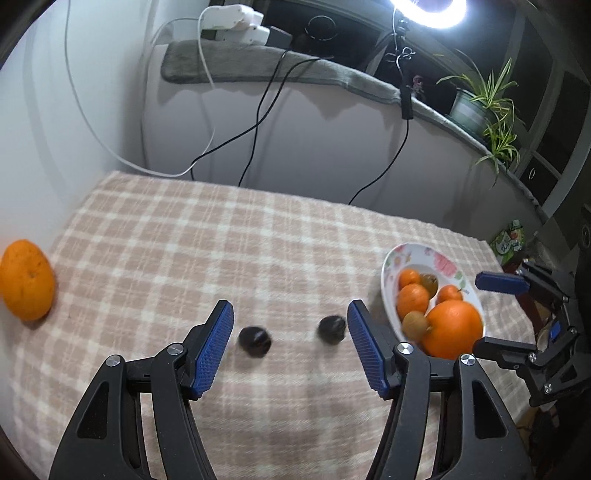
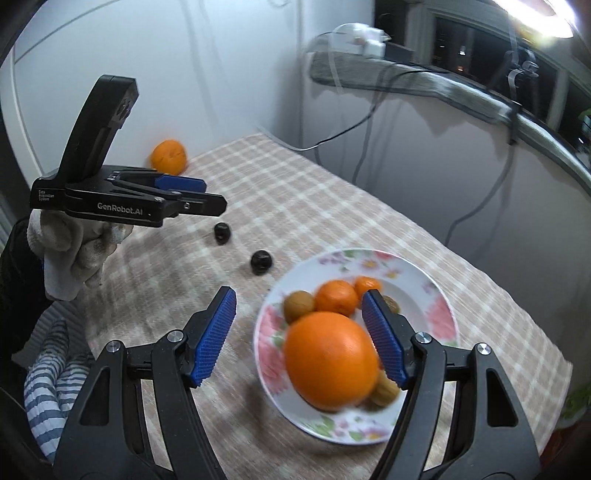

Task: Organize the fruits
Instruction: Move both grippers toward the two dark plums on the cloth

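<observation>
A floral plate point(image 1: 448, 267) point(image 2: 439, 295) on the checked tablecloth holds a large orange point(image 2: 328, 360), smaller oranges point(image 2: 336, 297) and brown fruits point(image 2: 298, 305). Two dark fruits point(image 1: 255, 341) point(image 1: 332, 328) lie on the cloth between my left gripper's point(image 1: 291, 347) open fingers; they also show in the right wrist view point(image 2: 222, 232) point(image 2: 261, 261). A loose orange point(image 1: 26, 279) point(image 2: 168, 156) sits at the table's far left. My right gripper point(image 2: 299, 336) is open above the plate's near side, the large orange partly between its fingers and lower down.
The checked tablecloth point(image 1: 221, 229) covers the table, which stands against a white wall. Cables point(image 1: 258, 122) hang behind the table. A ring light point(image 1: 428, 11) and a potted plant point(image 1: 480, 107) stand on the ledge at back right.
</observation>
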{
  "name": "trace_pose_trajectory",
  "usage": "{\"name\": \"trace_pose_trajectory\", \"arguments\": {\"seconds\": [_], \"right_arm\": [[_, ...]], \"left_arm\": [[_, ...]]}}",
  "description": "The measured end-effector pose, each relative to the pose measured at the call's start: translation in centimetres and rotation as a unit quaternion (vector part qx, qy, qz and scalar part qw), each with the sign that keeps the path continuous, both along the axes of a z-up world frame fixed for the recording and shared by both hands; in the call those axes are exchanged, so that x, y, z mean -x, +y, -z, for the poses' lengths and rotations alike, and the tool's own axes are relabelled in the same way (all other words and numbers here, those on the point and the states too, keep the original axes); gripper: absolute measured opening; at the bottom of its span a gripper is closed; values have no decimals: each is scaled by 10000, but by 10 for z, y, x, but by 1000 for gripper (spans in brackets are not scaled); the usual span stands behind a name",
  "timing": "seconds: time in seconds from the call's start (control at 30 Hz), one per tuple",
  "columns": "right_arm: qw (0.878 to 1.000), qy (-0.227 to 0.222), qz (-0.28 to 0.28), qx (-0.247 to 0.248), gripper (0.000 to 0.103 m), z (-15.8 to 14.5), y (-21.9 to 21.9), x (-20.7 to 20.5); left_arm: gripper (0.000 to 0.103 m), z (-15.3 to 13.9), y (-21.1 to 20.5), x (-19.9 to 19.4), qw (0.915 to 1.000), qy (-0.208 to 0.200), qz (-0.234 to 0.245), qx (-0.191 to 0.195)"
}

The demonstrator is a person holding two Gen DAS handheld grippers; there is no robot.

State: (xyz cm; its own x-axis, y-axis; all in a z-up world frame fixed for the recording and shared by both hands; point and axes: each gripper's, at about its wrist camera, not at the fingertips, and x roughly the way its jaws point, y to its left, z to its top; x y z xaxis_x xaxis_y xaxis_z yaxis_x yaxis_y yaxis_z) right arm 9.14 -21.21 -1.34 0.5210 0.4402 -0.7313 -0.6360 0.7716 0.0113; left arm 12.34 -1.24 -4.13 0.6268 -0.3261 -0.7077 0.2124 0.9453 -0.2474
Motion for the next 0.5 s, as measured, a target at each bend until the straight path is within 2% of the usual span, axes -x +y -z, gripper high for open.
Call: {"name": "trace_pose_trajectory", "arguments": {"seconds": [0.1,0.5], "right_arm": [[9998,87,-156,126,73,5,15,-6],[9950,337,-735,586,73,23,72,-23]], "left_arm": [[62,6,4,3,10000,37,-9,-26],[46,31,9,8,9994,310,136,-93]]}}
